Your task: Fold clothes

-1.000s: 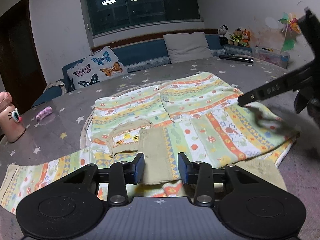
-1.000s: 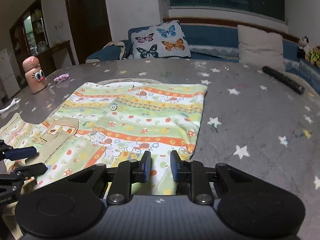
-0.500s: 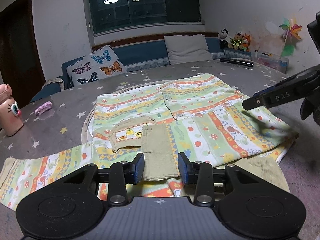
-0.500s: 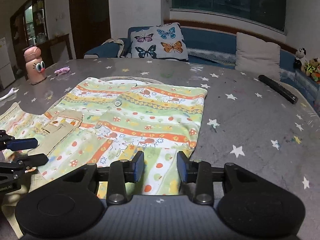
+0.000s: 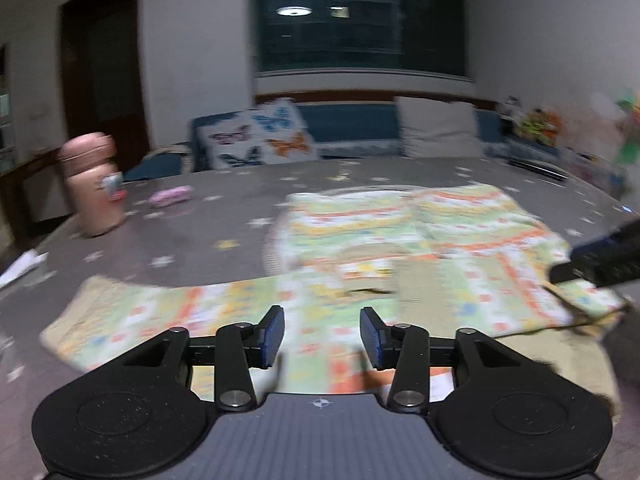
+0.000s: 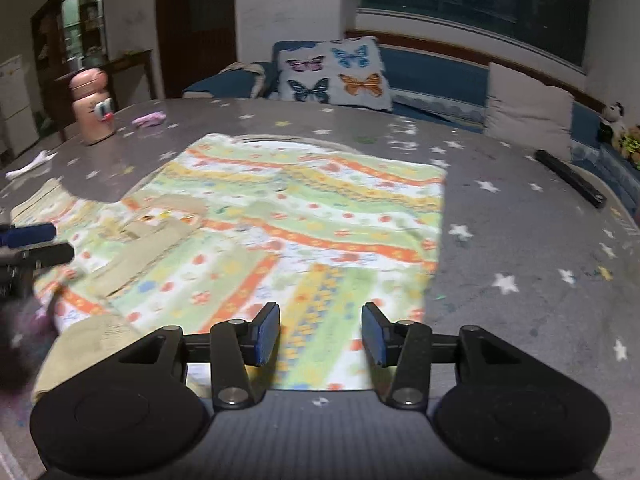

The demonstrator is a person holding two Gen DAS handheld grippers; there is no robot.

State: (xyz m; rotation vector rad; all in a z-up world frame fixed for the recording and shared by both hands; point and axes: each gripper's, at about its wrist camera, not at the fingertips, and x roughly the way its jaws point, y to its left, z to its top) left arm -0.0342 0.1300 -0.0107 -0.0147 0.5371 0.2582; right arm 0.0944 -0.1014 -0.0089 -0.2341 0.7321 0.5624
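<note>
Though left view blurs, both grippers gape over shirt (image 6: 304, 216); hem cut off.

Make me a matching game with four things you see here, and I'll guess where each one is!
Things:
1. patterned shirt
2. pink bottle
3. butterfly pillow
4. black stick

Places:
A. on the sofa behind the table
B. standing at the far left of the table
C. lying near the table's right edge
D. spread flat in the middle of the table

Right pairs: 1-D, 2-B, 3-A, 4-C
</note>
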